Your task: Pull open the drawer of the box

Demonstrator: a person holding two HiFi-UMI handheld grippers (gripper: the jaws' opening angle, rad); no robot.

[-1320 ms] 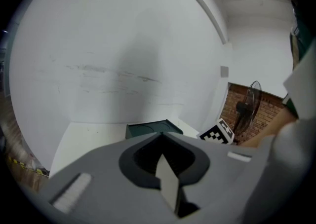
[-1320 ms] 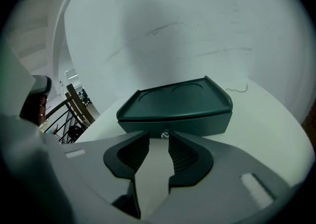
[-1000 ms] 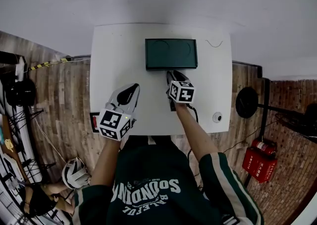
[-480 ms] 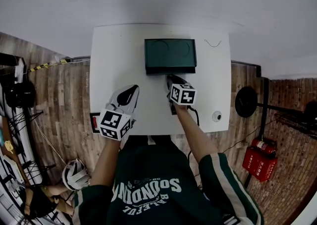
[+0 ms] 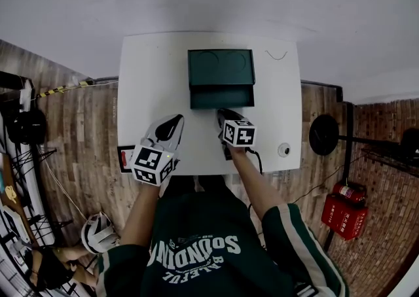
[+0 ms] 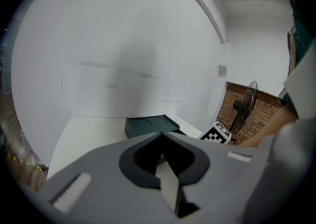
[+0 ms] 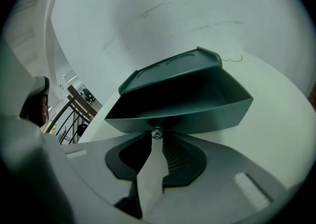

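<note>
A dark green box stands at the back middle of the white table. Its drawer is slid out toward me and looks empty inside. My right gripper sits at the drawer's front, shut on the small clear knob. Near the table's front left my left gripper hovers, apart from the box, with its jaws closed together on nothing. The left gripper view shows the box ahead of it.
A small white round object lies at the table's front right. A thin wire lies at the back right. A red and black item hangs at the table's left front edge. A fan and a fire extinguisher stand on the floor to the right.
The right gripper has drawn back toward me and the drawer has slid out of the box with it. The left gripper has stayed in place.
</note>
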